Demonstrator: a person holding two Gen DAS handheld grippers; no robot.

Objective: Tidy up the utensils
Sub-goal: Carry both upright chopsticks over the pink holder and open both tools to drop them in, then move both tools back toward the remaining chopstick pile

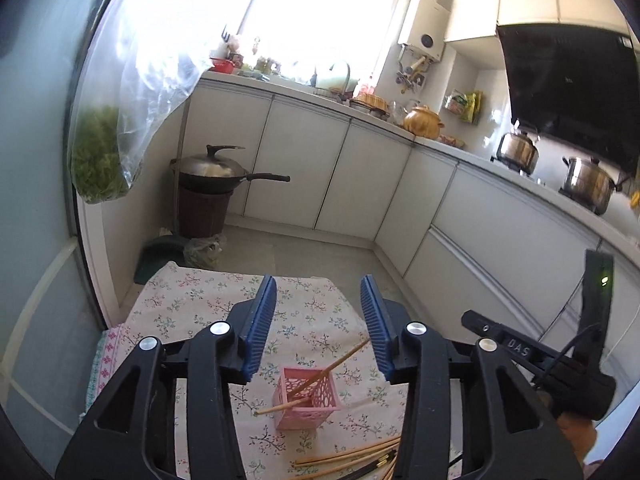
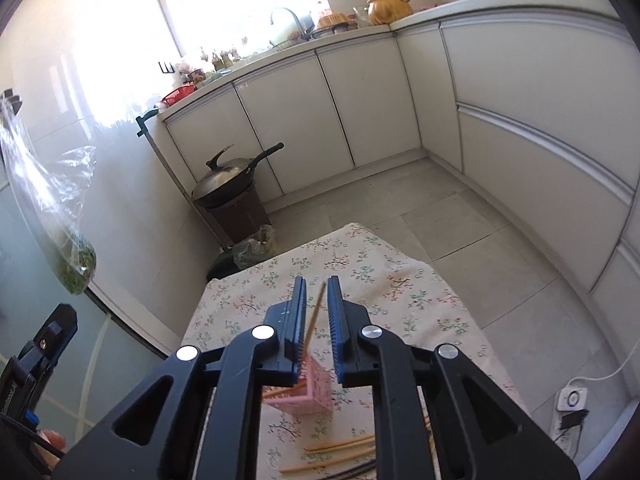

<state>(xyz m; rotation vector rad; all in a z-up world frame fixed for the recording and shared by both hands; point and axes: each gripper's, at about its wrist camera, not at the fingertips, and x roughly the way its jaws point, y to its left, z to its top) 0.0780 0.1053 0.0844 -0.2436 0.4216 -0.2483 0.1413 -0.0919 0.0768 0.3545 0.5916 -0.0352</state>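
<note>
A pink lattice holder stands on a floral tablecloth, with two wooden chopsticks leaning in it. My left gripper is open and empty, held above the holder. Several loose wooden chopsticks and a dark pair lie on the cloth near the front. In the right wrist view my right gripper hovers above the holder. Its jaws stand slightly apart, and a chopstick rises between them without touching the pads. More loose chopsticks lie below.
White cabinets run along the back and right. A wok sits on a brown bin beside the table's far left corner. A plastic bag of greens hangs at left. A power strip lies on the floor at right.
</note>
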